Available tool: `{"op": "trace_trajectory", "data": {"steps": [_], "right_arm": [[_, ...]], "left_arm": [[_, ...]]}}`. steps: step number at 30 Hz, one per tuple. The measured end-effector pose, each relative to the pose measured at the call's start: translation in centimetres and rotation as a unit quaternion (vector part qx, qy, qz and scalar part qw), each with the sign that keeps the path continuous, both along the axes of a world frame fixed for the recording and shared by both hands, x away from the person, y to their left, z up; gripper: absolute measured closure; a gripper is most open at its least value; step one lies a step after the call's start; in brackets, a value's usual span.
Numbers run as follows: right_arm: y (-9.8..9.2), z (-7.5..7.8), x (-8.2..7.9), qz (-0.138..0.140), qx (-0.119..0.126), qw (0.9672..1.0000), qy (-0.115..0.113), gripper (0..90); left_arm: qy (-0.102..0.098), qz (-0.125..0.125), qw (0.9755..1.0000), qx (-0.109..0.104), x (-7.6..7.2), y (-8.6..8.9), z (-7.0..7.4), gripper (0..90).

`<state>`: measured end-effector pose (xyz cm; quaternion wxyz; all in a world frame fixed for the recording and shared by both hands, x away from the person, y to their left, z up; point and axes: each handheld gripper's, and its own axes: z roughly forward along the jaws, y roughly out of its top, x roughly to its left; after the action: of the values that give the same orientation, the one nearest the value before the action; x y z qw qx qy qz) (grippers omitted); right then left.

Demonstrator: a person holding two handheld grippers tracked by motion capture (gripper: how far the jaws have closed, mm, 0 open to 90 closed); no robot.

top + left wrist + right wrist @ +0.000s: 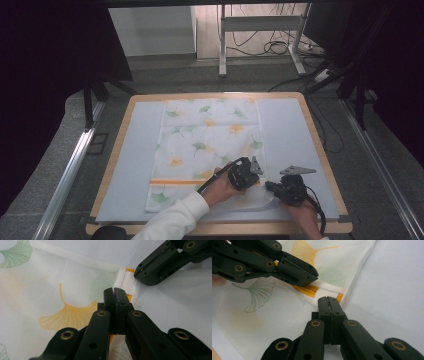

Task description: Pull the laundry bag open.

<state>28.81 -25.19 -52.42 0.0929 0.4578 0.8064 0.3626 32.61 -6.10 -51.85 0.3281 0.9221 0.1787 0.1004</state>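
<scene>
L gripper (115,293) & R gripper (328,302) jaws together on thin ginkgo-print mesh cloth (200,145) edge.

You can't read any words or numbers here; the cloth (207,145) has only leaf pictures on it.

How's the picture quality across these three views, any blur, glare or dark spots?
High view: table and cloth evenly lit and a bit washed out, surroundings nearly black, overall soft. Left gripper view: left gripper fairly sharp, nearest jaw links blurred, cloth pale. Right gripper view: right gripper crisp, soft shadow under the left gripper, no harsh glare.
</scene>
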Motion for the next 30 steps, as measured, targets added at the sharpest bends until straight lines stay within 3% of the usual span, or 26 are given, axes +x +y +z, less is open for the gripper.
{"op": "trace_trajectory", "data": {"steps": [9, 15, 30], "right_arm": [[0.0, 0.0, 0.0, 0.000, 0.001, 1.0000, 0.000, 90.0], [0.0, 0.0, 0.0, 0.002, -0.004, 1.0000, -0.003, 90.0], [0.0, 0.0, 0.0, 0.002, -0.004, 1.0000, -0.003, 90.0]], "left_arm": [[-0.001, -0.002, 1.0000, 0.001, -0.3, 0.6, 0.0, 90.0], [-0.013, -0.002, 0.9999, 0.011, -0.6, 0.8, 0.1, 90.0], [-0.003, 0.017, 0.9998, 0.005, -0.4, 3.4, 0.0, 90.0]]}}
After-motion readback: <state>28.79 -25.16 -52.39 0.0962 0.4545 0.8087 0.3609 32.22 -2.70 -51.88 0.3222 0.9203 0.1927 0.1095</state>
